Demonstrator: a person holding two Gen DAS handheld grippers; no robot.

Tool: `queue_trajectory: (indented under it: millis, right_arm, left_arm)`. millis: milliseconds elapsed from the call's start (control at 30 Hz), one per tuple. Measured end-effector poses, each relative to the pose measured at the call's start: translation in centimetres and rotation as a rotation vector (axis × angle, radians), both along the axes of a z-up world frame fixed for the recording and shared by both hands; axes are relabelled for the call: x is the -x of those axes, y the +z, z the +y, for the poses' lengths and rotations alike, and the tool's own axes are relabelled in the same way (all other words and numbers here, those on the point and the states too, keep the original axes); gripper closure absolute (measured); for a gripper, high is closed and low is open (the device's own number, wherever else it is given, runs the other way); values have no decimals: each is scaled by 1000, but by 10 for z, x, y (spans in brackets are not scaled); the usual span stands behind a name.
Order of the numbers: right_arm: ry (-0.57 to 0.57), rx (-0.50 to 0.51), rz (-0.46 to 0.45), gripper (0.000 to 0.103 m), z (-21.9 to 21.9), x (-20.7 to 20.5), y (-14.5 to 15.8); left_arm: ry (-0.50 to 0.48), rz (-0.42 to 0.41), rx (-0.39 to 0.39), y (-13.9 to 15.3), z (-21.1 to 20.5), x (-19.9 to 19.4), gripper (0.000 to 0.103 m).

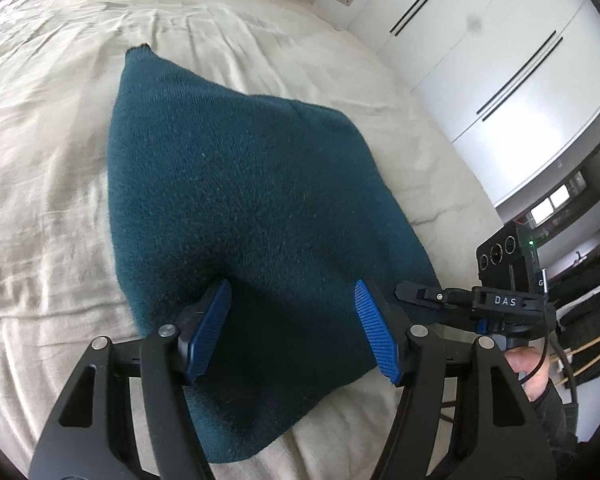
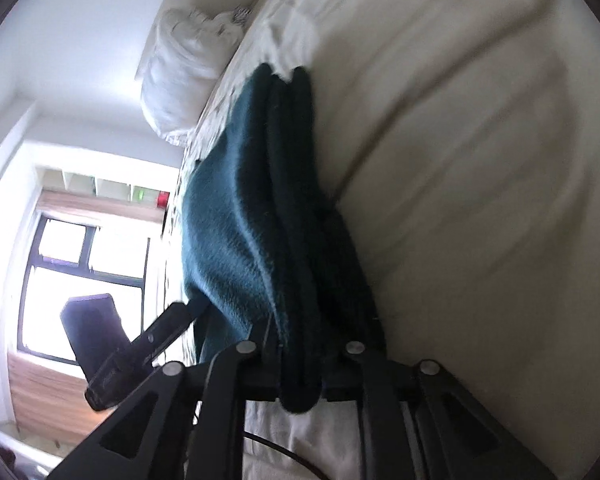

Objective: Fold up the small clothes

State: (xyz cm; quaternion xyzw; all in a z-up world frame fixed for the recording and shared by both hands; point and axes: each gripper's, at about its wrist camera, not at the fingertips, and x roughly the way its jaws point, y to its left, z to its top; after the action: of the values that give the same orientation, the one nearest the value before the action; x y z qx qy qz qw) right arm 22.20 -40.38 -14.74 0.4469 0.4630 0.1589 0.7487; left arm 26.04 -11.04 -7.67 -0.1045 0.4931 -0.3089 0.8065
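Between the right gripper's (image 2: 300, 364) black arms, a thick bunch of folded teal knit is pinched tight, and the cloth hides both fingertips. That view is tipped sideways and blurry. Over in the left wrist view, the left gripper (image 1: 294, 330) is let go, its blue pads (image 1: 374, 330) spread wide just above the teal sweater (image 1: 236, 184) and pinching nothing. The sweater lies on the cream bed (image 1: 48, 140), fuzzy and folded into a block with one corner sticking out far away. Its near edge sits close to the bed's edge. Lots of bare sheet lies to the left, and white cupboards (image 1: 500, 48) stand on the right.
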Motion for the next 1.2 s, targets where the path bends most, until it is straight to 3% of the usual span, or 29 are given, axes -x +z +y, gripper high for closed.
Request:
queue_trajectory:
  millis: [67, 133, 200, 367, 400, 433, 467, 500, 1033, 1200]
  right_arm:
    - [31, 9, 12, 72, -1, -8, 11]
    - [36, 30, -8, 47, -3, -16, 25]
    - [42, 51, -17, 43, -1, -30, 35]
    - [105, 120, -4, 43, 12, -82, 42]
    - [111, 125, -5, 44, 11, -91, 41]
    - [114, 127, -2, 54, 10, -101, 40]
    - [116, 143, 3, 64, 8, -109, 39]
    - [109, 183, 19, 84, 7, -115, 36]
    - [-105, 48, -39, 90, -41, -35, 1]
    - [-56, 58, -20, 89, -37, -58, -1]
  left_arm:
    - [15, -11, 11, 8, 5, 2, 40]
    - [29, -47, 13, 19, 9, 2, 40]
    - [33, -85, 4, 28, 10, 2, 40]
    - [32, -112, -44, 29, 3, -14, 40]
    - [32, -109, -66, 26, 0, -19, 40]
    - [31, -98, -71, 24, -1, -24, 40]
    - [35, -88, -81, 22, -2, -27, 40]
    - [37, -89, -85, 22, -3, -29, 40]
    - [-3, -138, -115, 17, -19, -31, 40]
    - [-6, -161, -151, 8, -24, -33, 40]
